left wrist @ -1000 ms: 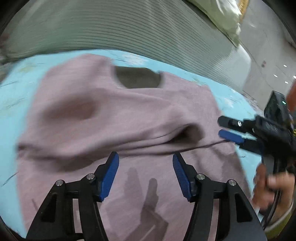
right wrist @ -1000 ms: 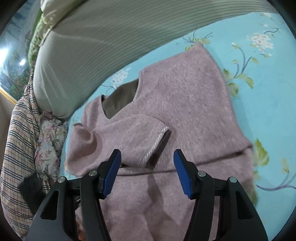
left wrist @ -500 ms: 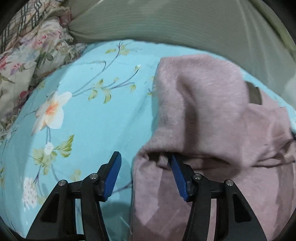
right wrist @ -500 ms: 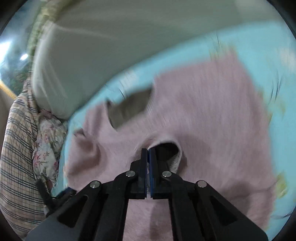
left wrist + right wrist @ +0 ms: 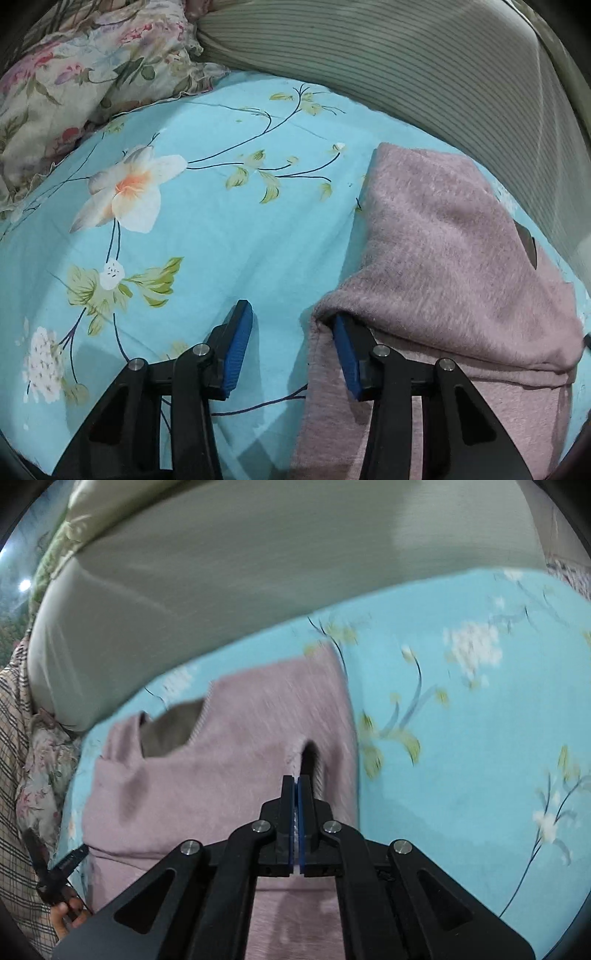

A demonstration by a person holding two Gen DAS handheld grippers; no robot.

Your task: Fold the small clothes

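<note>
Pink sweater (image 5: 221, 775) pinched in right gripper (image 5: 296, 786) jaws; left gripper (image 5: 291, 332) jaws wide.

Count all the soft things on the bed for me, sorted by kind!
Pink sweater: 1
Flowery blue bedsheet: 1
Striped green cushion: 1
Flowery crumpled cloth: 1
Checked cloth: 1
Total: 5

The sweater (image 5: 461, 258) is fuzzy, matt pink knit — the bedsheet (image 5: 221, 229) smooth printed cotton-like cloth, the pillow (image 5: 388, 66) ribbed fabric. The left gripper (image 5: 291, 332) looks matt black plastic — blue pads.
</note>
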